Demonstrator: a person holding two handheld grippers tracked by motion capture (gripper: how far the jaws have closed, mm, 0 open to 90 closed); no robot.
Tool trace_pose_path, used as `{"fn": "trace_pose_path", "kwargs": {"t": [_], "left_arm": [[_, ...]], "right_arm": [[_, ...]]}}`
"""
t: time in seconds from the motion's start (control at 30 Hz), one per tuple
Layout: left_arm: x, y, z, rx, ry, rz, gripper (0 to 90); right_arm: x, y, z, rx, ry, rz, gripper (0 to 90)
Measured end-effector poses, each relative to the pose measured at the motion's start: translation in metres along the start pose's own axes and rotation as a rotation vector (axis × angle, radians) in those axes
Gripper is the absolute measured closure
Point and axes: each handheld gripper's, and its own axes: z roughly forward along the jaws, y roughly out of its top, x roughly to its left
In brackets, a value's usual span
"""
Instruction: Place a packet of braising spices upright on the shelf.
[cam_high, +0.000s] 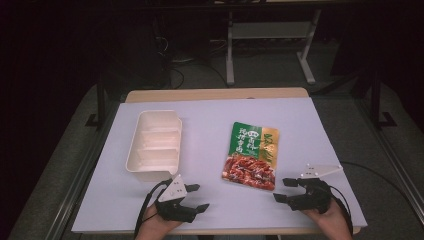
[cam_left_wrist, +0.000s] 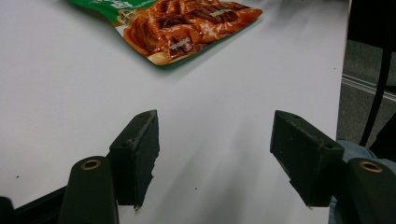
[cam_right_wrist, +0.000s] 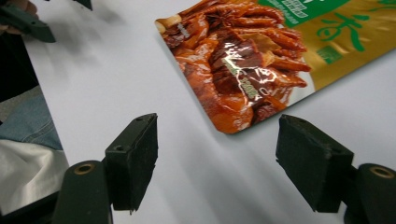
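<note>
While jaws gape | food pouch (cam_high: 251, 156) lies between grippers, untouched

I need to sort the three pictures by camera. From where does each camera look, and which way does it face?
High view: above the person's side, looking forward and down at table, tray, pouch; both hands show.
Left gripper view: rides the left gripper, facing the pouch; open jaws.
Right gripper view: rides the right gripper, facing the pouch; open jaws.
All share the pouch.

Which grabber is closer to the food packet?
The right gripper. Its open jaws sit just off the packet's near right corner, while the left gripper, also open, sits farther off, below the white tray.
</note>
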Motion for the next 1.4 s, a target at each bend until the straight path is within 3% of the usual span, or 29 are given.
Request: {"fn": "trace_pose_path", "kwargs": {"t": [0.17, 0.33, 0.43, 0.57, 0.8, 0.9, 1.07, 1.3, 1.4], "left_arm": [[0.003, 0.000, 0.000, -0.004, 0.004, -0.016, 34.0], [0.006, 0.004, 0.000, -0.012, 0.003, -0.023, 36.5], [0.007, 0.010, 0.001, -0.021, -0.022, -0.020, 39.7], [0.006, 0.022, 0.004, -0.029, -0.023, 0.005, 46.6], [0.010, 0.046, 0.020, -0.063, -0.037, -0.005, 60.9], [0.010, 0.062, 0.030, -0.050, -0.025, 0.031, 66.3], [0.013, 0.081, 0.049, -0.017, -0.011, 0.057, 72.5], [0.021, 0.089, 0.076, 0.080, 0.023, 0.039, 81.2], [0.024, 0.088, 0.086, 0.114, 0.014, 0.027, 85.5]], "right_arm": [[0.005, 0.000, -0.002, -0.008, -0.006, -0.013, 28.8], [0.008, 0.002, -0.006, -0.049, -0.012, -0.020, 28.4], [0.006, 0.002, -0.008, -0.046, -0.030, -0.026, 28.4], [0.003, -0.001, -0.011, -0.040, -0.037, -0.028, 28.4], [-0.003, -0.005, -0.014, -0.034, -0.049, -0.023, 27.5], [-0.007, -0.006, -0.014, -0.029, -0.044, -0.016, 27.1], [-0.011, -0.008, -0.015, -0.027, -0.054, -0.014, 26.4], [-0.012, -0.005, -0.020, -0.060, -0.084, -0.008, 24.7], [-0.013, -0.004, -0.018, -0.054, -0.084, -0.011, 24.6]]}}
